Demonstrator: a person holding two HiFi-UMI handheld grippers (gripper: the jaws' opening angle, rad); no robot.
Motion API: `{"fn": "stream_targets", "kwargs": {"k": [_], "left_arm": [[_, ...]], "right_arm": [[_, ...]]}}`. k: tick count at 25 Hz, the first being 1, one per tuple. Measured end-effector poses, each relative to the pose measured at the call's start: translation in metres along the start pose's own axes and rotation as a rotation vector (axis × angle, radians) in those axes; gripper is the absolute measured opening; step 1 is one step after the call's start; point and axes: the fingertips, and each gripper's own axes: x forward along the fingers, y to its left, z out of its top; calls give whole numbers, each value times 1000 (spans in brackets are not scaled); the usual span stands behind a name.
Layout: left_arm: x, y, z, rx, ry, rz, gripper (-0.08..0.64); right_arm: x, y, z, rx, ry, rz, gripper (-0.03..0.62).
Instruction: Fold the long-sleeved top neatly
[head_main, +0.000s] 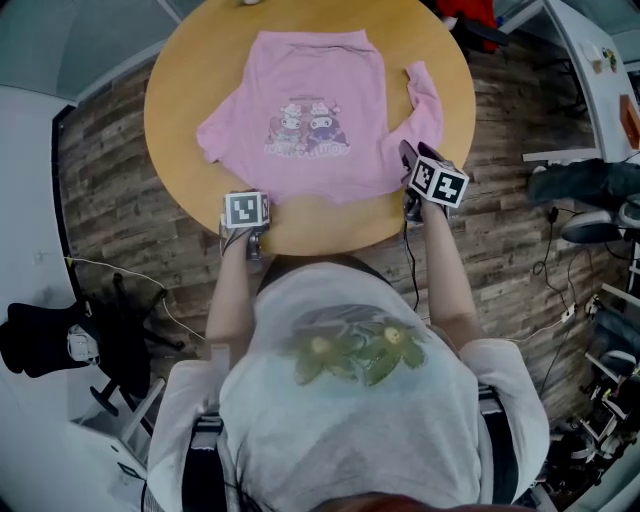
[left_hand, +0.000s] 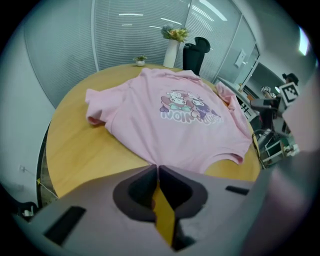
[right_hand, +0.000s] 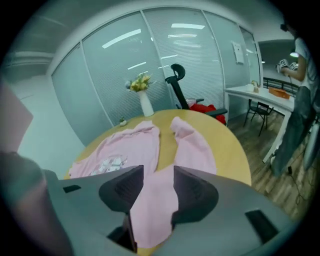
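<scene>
A pink long-sleeved top (head_main: 315, 110) lies print-up on the round wooden table (head_main: 180, 70), hem toward me. Its left sleeve (head_main: 213, 140) is bunched short beside the body. The right sleeve (head_main: 425, 100) runs along the right side toward the far edge. My left gripper (head_main: 246, 212) is at the hem's near left corner. In the left gripper view this gripper (left_hand: 157, 167) is shut, and the top (left_hand: 175, 120) draws to a point at the jaw tips. My right gripper (head_main: 410, 165) stands open over the right sleeve (right_hand: 192, 145), with pink cloth showing below the gap and the pads (right_hand: 187, 187) apart from it.
A white vase with flowers (right_hand: 145, 102) and a small plant pot (left_hand: 140, 60) stand at the table's far edge. Behind it are a black office chair (right_hand: 177, 85) and glass walls. A desk (right_hand: 260, 95) and a standing person (right_hand: 302, 75) are off to the right. Cables lie on the wood floor (head_main: 100, 200).
</scene>
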Motion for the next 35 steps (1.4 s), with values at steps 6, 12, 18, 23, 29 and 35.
{"fn": "stream_targets", "kwargs": {"k": [6, 12, 18, 23, 29, 35], "left_arm": [[2, 1, 2, 89, 38, 6, 15], [1, -3, 1, 105, 89, -6, 15], [1, -2, 1, 115, 151, -36, 15], [3, -3, 3, 155, 184, -33, 15], [5, -3, 3, 137, 190, -49, 15], [3, 2, 4, 122, 167, -23, 15]], "right_arm": [[21, -54, 93, -67, -69, -63, 181], [61, -87, 120, -106, 10, -103, 181], [105, -103, 101, -154, 158, -137, 178], [102, -113, 103, -60, 100, -116, 31], [37, -152, 141, 139, -166, -162, 25], [-36, -190, 145, 281, -328, -257, 26]]}}
